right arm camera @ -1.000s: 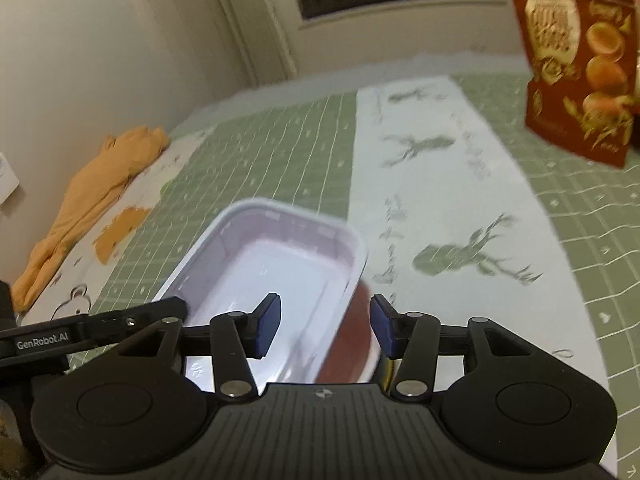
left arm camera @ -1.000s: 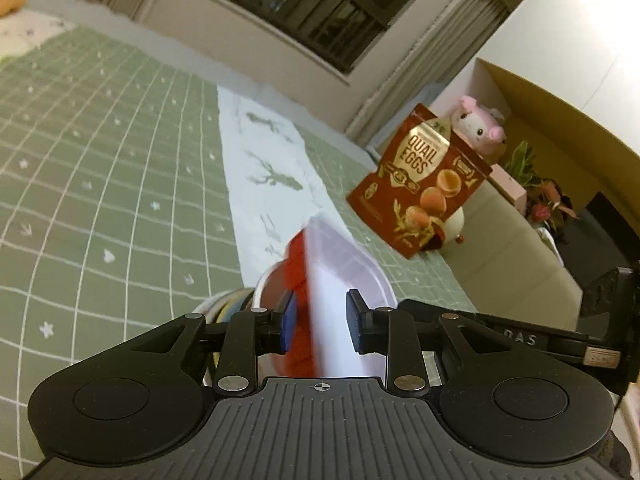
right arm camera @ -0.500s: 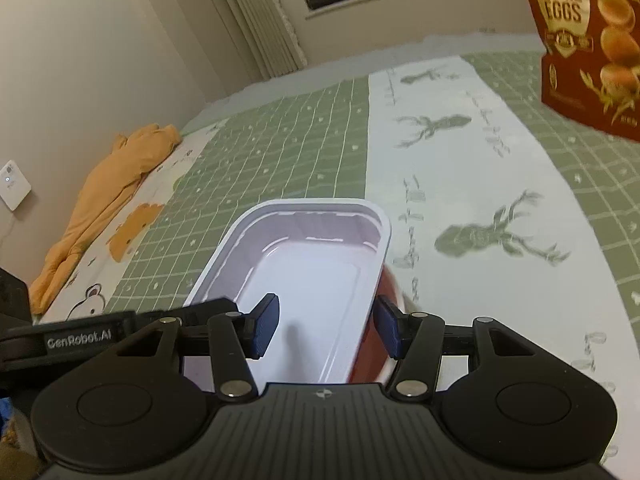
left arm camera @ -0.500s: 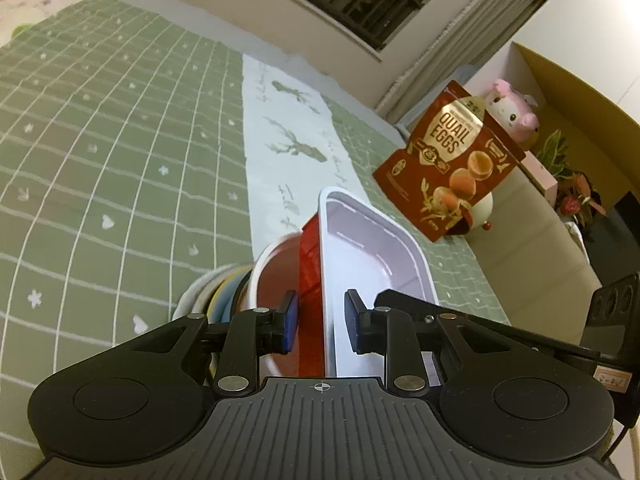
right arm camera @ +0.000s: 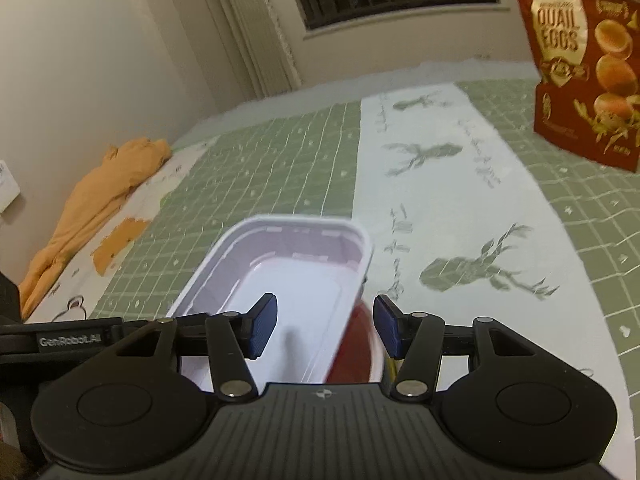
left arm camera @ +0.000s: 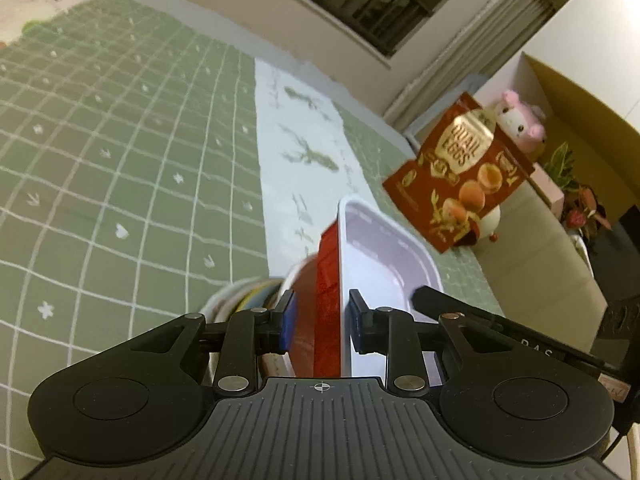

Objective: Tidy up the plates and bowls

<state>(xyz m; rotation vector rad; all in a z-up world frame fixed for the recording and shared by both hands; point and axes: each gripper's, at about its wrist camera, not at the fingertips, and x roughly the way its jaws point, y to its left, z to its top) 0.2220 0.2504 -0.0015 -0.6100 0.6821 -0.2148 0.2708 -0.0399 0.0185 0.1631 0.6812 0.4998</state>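
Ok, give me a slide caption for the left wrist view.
Left gripper straddles the red wall of a white-lined rectangular tray above stacked bowls, quail eggs bag behind.
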